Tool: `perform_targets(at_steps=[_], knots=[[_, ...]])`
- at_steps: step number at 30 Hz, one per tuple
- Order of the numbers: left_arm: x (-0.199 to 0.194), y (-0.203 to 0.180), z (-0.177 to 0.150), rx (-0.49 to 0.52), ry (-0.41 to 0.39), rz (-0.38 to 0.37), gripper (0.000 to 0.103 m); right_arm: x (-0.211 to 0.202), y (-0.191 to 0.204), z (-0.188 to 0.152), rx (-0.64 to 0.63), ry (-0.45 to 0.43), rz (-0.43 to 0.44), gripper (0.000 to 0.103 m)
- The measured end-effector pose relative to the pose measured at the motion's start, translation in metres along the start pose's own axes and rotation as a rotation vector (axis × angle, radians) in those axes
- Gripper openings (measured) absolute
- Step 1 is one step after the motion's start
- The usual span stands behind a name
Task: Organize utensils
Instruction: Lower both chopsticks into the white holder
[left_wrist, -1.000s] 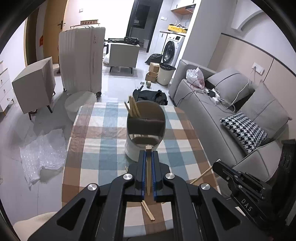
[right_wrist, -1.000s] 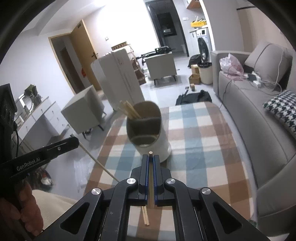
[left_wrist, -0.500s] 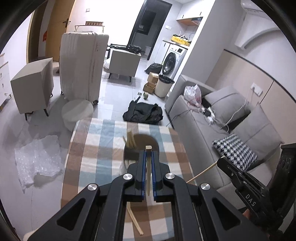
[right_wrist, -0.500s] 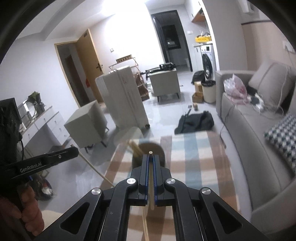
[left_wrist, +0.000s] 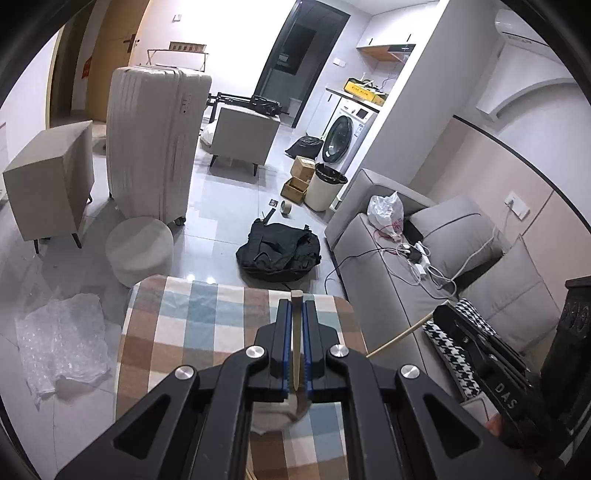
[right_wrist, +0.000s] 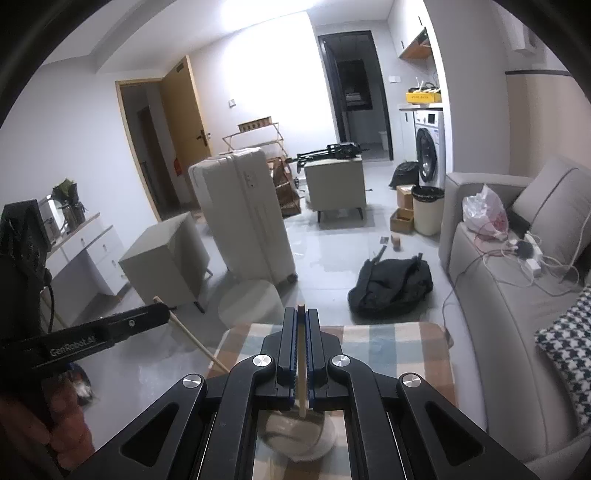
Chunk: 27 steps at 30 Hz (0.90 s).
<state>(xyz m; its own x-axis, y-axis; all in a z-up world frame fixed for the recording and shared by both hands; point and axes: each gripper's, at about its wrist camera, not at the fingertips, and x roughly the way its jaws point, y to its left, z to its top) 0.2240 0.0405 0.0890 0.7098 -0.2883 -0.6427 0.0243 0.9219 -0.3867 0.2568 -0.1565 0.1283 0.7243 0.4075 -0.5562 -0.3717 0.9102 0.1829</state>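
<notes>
Left gripper (left_wrist: 296, 302): jaws clamping a slim wooden chopstick (left_wrist: 296, 343).
Right gripper (right_wrist: 301, 314): jaws pinching another chopstick (right_wrist: 302, 365).
Holder (right_wrist: 295, 435): rounded white cup sitting on checked-cloth table (right_wrist: 391, 354), below both.

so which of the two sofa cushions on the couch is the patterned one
The black-and-white houndstooth cushion, the one nearest the right gripper. The other cushion, farther along the sofa, is plain grey.

Both wrist views high over checked table (left_wrist: 207, 332), angled down, sharing suitcase (right_wrist: 243, 210), sofa (left_wrist: 388, 280)
</notes>
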Motion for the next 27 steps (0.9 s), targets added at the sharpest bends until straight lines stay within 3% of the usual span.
perform_targets(at_steps=[13,18,27], knots=[[0.040,0.029,0.000,-0.074,0.054,-0.021,0.001,0.066,0.006,-0.001,-0.089,0.092,0.017,0.003],[0.049,0.031,-0.005,-0.090,0.087,-0.035,0.001,0.079,0.014,-0.010,-0.157,0.124,0.006,0.003],[0.059,0.034,-0.005,-0.106,0.133,-0.052,0.001,0.093,0.016,-0.023,-0.160,0.183,-0.002,0.003]])
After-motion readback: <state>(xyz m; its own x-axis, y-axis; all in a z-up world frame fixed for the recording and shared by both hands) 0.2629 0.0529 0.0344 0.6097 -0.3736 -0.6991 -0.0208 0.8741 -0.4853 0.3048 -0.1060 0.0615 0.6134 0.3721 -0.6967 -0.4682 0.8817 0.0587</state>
